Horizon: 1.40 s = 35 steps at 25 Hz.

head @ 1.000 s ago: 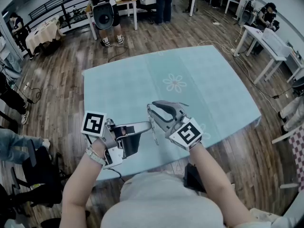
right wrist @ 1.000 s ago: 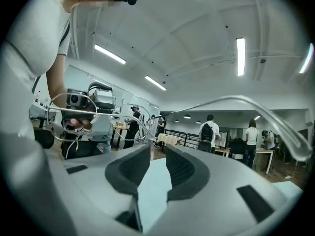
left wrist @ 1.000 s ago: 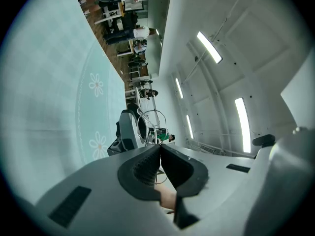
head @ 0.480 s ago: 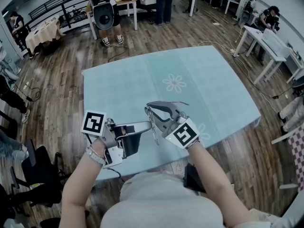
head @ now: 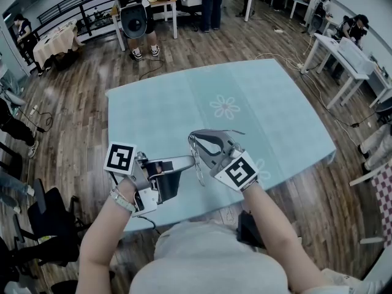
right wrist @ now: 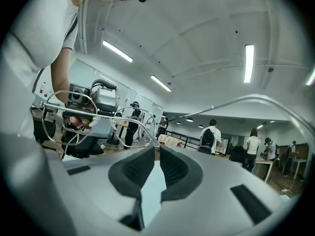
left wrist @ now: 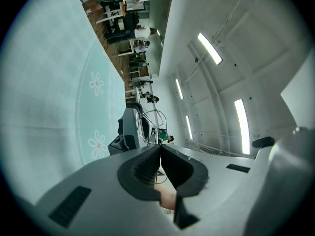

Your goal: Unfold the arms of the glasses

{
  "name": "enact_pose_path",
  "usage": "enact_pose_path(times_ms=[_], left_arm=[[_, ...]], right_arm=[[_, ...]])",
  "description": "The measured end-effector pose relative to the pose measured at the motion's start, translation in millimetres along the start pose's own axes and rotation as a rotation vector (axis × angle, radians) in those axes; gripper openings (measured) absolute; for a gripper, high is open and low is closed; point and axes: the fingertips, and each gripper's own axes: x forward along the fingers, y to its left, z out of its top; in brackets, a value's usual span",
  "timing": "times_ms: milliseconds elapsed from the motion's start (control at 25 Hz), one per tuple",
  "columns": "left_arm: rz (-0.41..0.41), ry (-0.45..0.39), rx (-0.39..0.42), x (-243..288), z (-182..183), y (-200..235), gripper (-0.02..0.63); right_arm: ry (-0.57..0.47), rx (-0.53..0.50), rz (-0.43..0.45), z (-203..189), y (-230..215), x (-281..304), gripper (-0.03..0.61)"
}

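Both grippers hold thin wire-rimmed glasses (head: 199, 169) in the air above the front of the pale blue table (head: 184, 103). My left gripper (head: 192, 159) points right and is shut on the frame; in the left gripper view its jaws (left wrist: 160, 148) meet, with the wire rims (left wrist: 151, 124) just beyond. My right gripper (head: 196, 141) faces it from the right. Its jaws (right wrist: 156, 150) have just been closing and pinch the frame's end by the hinge. One arm (right wrist: 236, 101) sticks out to the right. A lens rim (right wrist: 69, 113) shows before the left gripper (right wrist: 96, 107).
The tablecloth carries flower prints (head: 225, 107). Wooden floor surrounds the table, with people standing at the back (head: 136, 11), white tables at the right (head: 349, 57) and a chair at the left (head: 55, 219). The person's torso (head: 208, 262) is at the near edge.
The right gripper has rolled a little, and its marker cube has shifted slightly. The left gripper and the glasses have stayed where they were.
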Motion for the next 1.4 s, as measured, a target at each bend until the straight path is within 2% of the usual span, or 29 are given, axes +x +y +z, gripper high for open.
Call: enact_pose_path(times_ms=[520,680,840,1000,1400], left_arm=[[0.0,-0.014,0.0,-2,-1,0,0.011],[0.004,-0.017,0.003,-4,2,1,0.012],[0.004,-0.016,0.004,-5,3,0,0.011],[0.002,-0.015,0.006,-4,4,0,0.012],[0.004,-0.022,0.011,-6,5,0,0.011]], right_arm=[[-0.009,0.044,-0.046,-3,-9,-14,0.038],[0.044,0.074,-0.078,-6,-16,-20,0.038],[0.05,0.084,-0.081,-11,-17,-24,0.038],[0.011,0.091,-0.104,-9,-21,-28,0.038],[0.003,0.121,-0.133,-14,-27,-41,0.031]])
